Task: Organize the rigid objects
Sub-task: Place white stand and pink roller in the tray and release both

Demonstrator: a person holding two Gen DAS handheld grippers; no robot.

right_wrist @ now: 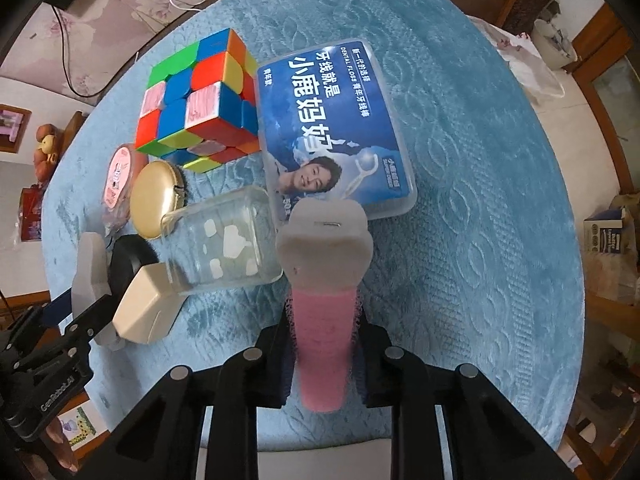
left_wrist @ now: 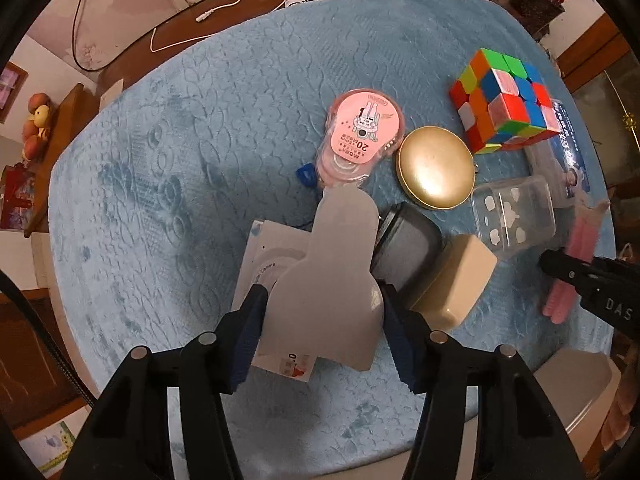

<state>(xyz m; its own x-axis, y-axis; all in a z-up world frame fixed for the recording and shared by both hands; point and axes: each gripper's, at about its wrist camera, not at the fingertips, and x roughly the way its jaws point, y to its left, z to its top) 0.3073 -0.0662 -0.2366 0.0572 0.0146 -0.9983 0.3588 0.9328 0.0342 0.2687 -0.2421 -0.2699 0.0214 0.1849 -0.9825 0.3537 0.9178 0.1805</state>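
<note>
In the left wrist view my left gripper point(left_wrist: 324, 320) is shut on a pale grey bottle-shaped piece point(left_wrist: 332, 264), its blue pads pressing both sides. A white box point(left_wrist: 256, 268) lies on the blue cloth under that piece. In the right wrist view my right gripper point(right_wrist: 322, 332) is shut on a pink brush-like stick point(right_wrist: 322, 340) with a pale grey head, pointing down over the cloth. Just beyond its head lies the blue dental floss box point(right_wrist: 332, 120). Beside it are a colour cube point(right_wrist: 200, 100), a clear plastic box point(right_wrist: 224, 244) and a cream block point(right_wrist: 146, 308).
A gold round case point(left_wrist: 436, 168), a pink tape dispenser point(left_wrist: 360, 136) and a black pouch point(left_wrist: 408, 244) crowd the middle of the blue-covered table point(left_wrist: 160, 160). The other gripper point(left_wrist: 592, 284) reaches in at the right. White cables point(left_wrist: 216, 8) lie at the table's far edge.
</note>
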